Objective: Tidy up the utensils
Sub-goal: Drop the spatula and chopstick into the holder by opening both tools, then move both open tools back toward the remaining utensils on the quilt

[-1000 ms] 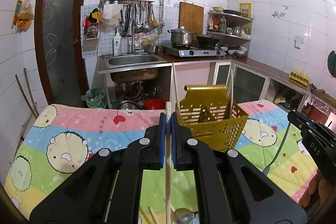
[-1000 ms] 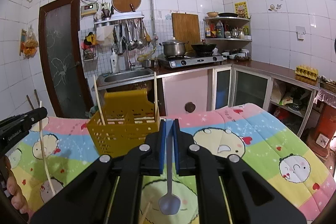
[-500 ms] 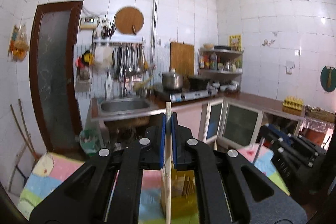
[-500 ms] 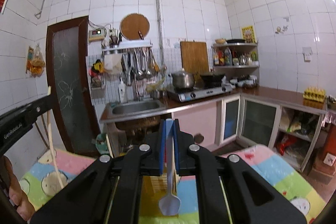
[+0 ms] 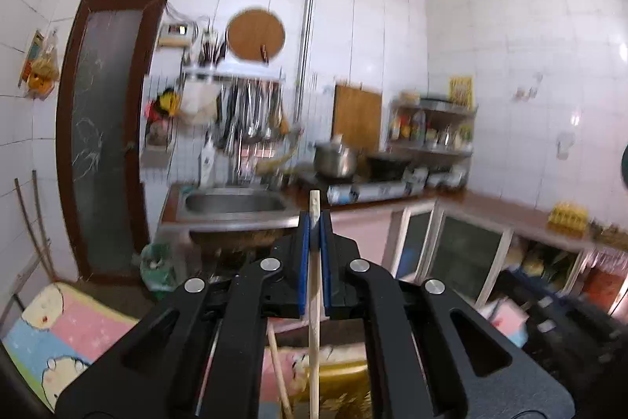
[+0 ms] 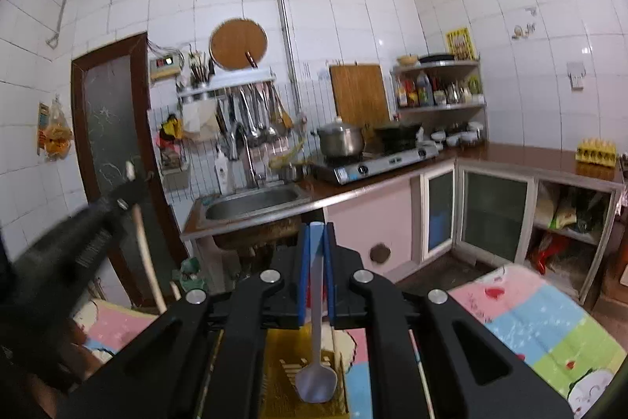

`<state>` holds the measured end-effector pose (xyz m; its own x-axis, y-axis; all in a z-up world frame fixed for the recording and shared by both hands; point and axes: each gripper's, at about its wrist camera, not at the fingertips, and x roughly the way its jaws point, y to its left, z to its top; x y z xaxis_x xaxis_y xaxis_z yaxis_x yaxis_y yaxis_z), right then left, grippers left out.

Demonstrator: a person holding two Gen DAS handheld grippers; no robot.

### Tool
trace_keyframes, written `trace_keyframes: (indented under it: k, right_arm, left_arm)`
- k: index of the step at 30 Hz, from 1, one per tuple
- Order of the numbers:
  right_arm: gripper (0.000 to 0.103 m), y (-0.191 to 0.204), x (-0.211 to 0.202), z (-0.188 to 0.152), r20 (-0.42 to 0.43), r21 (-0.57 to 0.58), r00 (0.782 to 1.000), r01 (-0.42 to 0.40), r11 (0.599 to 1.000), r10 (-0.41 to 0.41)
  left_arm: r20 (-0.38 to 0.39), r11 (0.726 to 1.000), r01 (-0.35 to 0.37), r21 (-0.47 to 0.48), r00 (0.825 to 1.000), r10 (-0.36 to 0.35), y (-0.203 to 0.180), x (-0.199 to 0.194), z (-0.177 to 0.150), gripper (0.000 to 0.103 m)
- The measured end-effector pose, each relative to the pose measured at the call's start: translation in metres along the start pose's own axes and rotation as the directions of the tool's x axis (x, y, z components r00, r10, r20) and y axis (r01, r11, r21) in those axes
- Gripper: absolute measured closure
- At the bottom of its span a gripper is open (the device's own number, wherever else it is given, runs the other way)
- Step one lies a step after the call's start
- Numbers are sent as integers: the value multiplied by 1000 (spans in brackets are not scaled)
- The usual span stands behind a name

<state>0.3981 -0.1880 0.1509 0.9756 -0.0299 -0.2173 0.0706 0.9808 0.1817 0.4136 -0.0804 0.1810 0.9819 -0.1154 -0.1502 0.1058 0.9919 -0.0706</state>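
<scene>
The left hand-held gripper (image 5: pixel 314 222), matte black plastic with blue rubber pads (image 5: pixel 303 262), is clamped tight on a pale, round wooden chopstick (image 5: pixel 314 309) that runs straight down the centre of the left wrist view, its squared tip poking just above the pads and its shaft dropping to the bottom edge. Below it, at the bottom centre, sits the slotted yellow plastic utensil basket (image 5: pixel 345 391), with a second wooden chopstick (image 5: pixel 279 372) leaning in it to the left. The basket rests on a soft quilted cloth in pink, blue and green patches with cartoon faces (image 5: pixel 59 332), which covers the tabletop. At the lower right of that view the other gripper appears as a blurred black shape.

The right hand-held gripper (image 6: pixel 316 226), of the same black and blue build, is closed on the thin handle of a smooth white plastic spoon (image 6: pixel 316 379), whose rounded bowl hangs downward over the yellow basket (image 6: pixel 282 379) at the bottom centre of the right wrist view. The patterned cloth (image 6: pixel 530 321) spreads to the lower right. At the left of this view the left gripper is a blurred dark mass holding its pale chopstick (image 6: pixel 145 254) upright.

Behind, glossy white tiles (image 6: pixel 353 6) line the walls above a stainless steel sink (image 6: pixel 251 203).
</scene>
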Motion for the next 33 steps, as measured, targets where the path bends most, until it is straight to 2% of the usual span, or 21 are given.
trace_keyframes:
  k: [4,10,13,14,15,16,17,21,24,27,33]
  right_arm:
    - [95,-8,11,-22,-50,-11,999,5,1000,-5]
    - [94,-15,16,-32,-110,-13,994,-12,1000,11]
    - [93,-21,10,-28,-126,-14,992,16,1000,-18]
    - [81,-23,6,-26,-129,-15,991,27,1000,-29]
    - [70,-25,3,-23,-127,-14,991,35,999,-37]
    - [49,-28,-3,-20,-117,-12,992,48,999,-49]
    - [45,-32,-12,-18,-103,-12,992,68,998,-69]
    - [45,-44,-34,-15,-134,-6,988,81,997,-81]
    - [44,-51,-50,-26,-176,-11,980,96,995,-96]
    - [44,-55,-59,-46,-233,-7,967,101,995,-100]
    - [44,-51,-65,-104,-348,-27,932,100,995,-103]
  left_arm:
    - [-86,1000,-10,12,996,11,8,20,-38,99]
    - [-158,1000,3,-17,987,-6,34,13,-41,98]
    - [-172,999,-10,-42,985,3,50,-2,-32,66]
    - [-175,999,-16,-49,985,7,53,-6,-30,47]
    - [-177,998,-20,-55,984,10,59,-12,-27,36]
    - [-176,998,-28,-56,984,18,65,-21,-23,34]
    - [-176,998,-31,-54,984,21,69,-26,-20,30]
    - [-185,999,-44,-26,982,38,82,-52,-16,12]
    - [-201,998,-54,-24,978,48,92,-76,-22,5]
    - [-233,998,-62,-25,971,55,98,-92,-33,5]
    - [-328,997,-74,27,941,79,100,-108,-79,5]
